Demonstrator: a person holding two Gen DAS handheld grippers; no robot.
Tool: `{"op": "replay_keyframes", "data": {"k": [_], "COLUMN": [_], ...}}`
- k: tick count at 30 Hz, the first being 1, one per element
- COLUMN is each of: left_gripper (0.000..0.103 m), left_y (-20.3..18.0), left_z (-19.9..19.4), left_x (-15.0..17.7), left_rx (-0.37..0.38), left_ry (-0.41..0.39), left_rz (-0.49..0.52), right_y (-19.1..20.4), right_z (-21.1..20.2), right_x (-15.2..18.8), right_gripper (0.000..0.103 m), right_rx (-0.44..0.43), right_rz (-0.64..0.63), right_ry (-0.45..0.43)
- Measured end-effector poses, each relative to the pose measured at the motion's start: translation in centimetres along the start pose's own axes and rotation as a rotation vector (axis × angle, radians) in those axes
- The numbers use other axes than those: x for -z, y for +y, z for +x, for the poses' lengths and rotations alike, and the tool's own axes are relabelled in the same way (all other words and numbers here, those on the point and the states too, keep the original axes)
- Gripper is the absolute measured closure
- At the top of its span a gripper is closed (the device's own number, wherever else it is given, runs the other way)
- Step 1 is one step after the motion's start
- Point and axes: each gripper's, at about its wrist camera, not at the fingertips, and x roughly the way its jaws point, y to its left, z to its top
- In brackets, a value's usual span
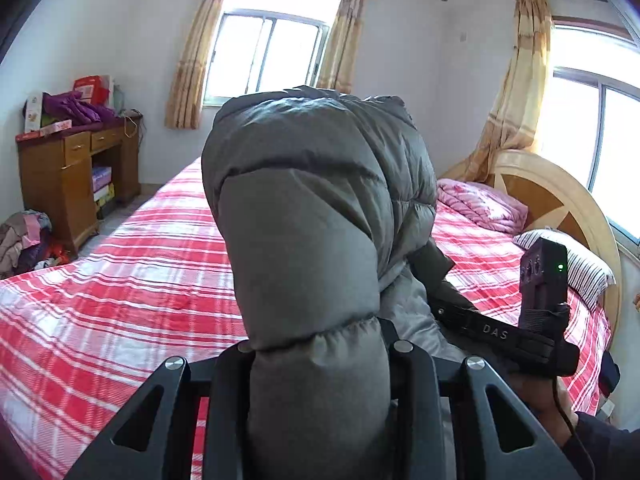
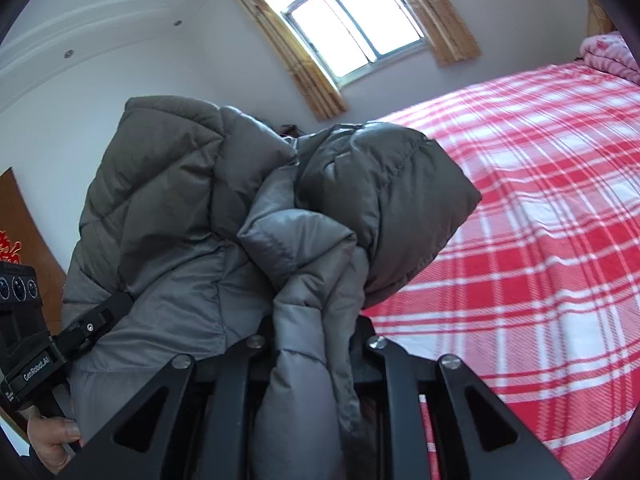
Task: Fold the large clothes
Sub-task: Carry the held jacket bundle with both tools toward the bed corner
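A grey quilted puffer jacket [image 1: 316,216] hangs in the air above the bed. My left gripper [image 1: 320,354] is shut on a thick padded fold of it, which fills the middle of the left wrist view. My right gripper [image 2: 316,344] is shut on another bunched fold of the same jacket [image 2: 224,216]. The right gripper [image 1: 544,320] also shows at the right of the left wrist view. The left gripper [image 2: 28,340] shows at the left edge of the right wrist view. The fingertips are hidden inside the fabric.
A bed with a red and white plaid sheet [image 1: 120,280] lies below. A pink quilt [image 1: 480,204], a striped pillow [image 1: 576,260] and a round wooden headboard [image 1: 560,200] are at its right end. A wooden desk [image 1: 76,176] and a clothes pile [image 1: 24,240] stand at the left.
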Motion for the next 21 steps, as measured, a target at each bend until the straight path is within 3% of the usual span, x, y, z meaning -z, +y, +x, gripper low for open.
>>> {"op": "replay_keyframes", "data": {"k": [13, 19, 21], "left_gripper": [0.073, 0.072, 0.068], "left_y": [6.6, 11.0, 13.0], "left_z": [-5.6, -5.8, -5.1], "left_x": [1.1, 2.9, 4.1], "left_rx": [-0.079, -0.157, -0.202], "left_ry": [-0.04, 0.011, 0.044], "left_rz": [-0.079, -0.11, -0.122], "right_y": [7.7, 10.3, 11.0], "right_z": [3.8, 6.7, 8.3], "right_x": [0.0, 0.9, 1.6], "right_gripper": [0.086, 0.086, 0.086], "right_rx": [-0.123, -0.143, -0.142], "right_rz": [-0.11, -0.16, -0.174], "right_ry": [0.041, 0.097, 0.127]}}
